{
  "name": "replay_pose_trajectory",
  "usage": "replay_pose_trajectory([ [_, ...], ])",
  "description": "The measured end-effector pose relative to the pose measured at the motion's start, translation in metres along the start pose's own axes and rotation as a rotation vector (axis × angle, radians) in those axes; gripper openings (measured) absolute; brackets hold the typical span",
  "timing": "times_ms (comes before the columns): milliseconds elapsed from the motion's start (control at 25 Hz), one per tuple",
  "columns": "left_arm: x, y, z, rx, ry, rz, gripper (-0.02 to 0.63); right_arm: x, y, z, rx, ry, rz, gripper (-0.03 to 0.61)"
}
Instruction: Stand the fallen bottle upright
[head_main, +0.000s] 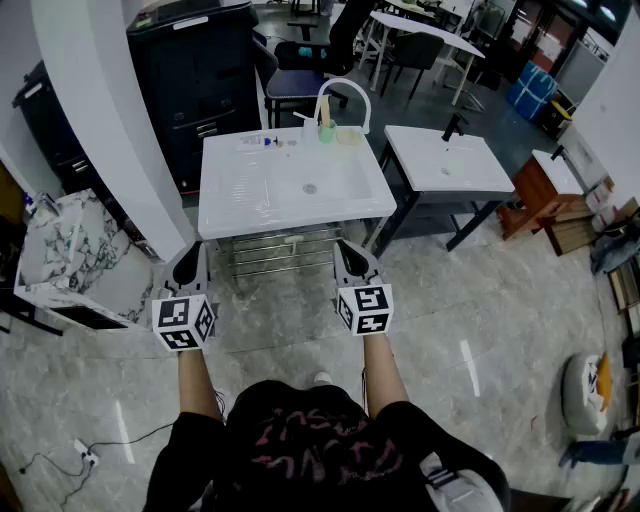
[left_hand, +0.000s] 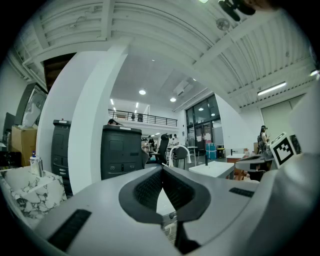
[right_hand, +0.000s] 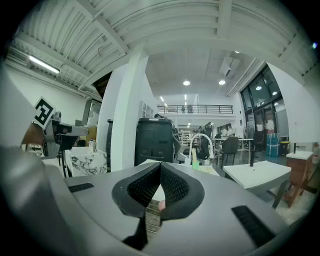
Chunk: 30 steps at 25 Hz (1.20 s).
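Note:
A small white bottle with blue marking (head_main: 262, 141) lies on its side at the back left of the white sink table (head_main: 235, 205), left of the arched faucet (head_main: 345, 95) and a green cup (head_main: 326, 131). Both grippers hover level in front of the table's near edge, well short of the bottle. My left gripper (head_main: 190, 262) is shut and empty; its jaws meet at the tips in the left gripper view (left_hand: 163, 169). My right gripper (head_main: 352, 262) is shut too, holding nothing (right_hand: 160, 165). The right gripper view shows the faucet (right_hand: 200, 145) and the green cup (right_hand: 196, 163); the bottle is not visible there.
A metal rack (head_main: 285, 250) sits under the sink table. A second white table (head_main: 445, 160) stands to the right, with a wooden stool (head_main: 545, 190) beyond it. A white pillar (head_main: 105, 110), a black cabinet (head_main: 195, 80) and a marble-topped stand (head_main: 70, 250) are on the left.

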<state>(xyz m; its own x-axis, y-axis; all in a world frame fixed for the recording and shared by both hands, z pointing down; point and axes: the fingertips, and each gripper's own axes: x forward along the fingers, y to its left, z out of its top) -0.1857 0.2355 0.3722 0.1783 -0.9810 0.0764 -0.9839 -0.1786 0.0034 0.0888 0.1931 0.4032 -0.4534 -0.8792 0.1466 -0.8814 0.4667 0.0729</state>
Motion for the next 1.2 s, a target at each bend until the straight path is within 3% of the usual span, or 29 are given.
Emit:
replay_pose_trajectory([
  [600, -0.004, 0.004, -0.005, 0.029, 0.015, -0.033, 0.015, -0.001, 0.016, 0.009, -0.016, -0.019, -0.004, 0.014],
  [840, -0.006, 0.026, -0.004, -0.01, 0.008, -0.033, 0.015, 0.006, 0.027, 0.021, -0.041, -0.035, -0.004, 0.014],
  [1200, 0.006, 0.028, -0.011, -0.011, 0.022, -0.099, 0.015, 0.012, 0.032, 0.014, -0.026, -0.014, -0.03, 0.014],
])
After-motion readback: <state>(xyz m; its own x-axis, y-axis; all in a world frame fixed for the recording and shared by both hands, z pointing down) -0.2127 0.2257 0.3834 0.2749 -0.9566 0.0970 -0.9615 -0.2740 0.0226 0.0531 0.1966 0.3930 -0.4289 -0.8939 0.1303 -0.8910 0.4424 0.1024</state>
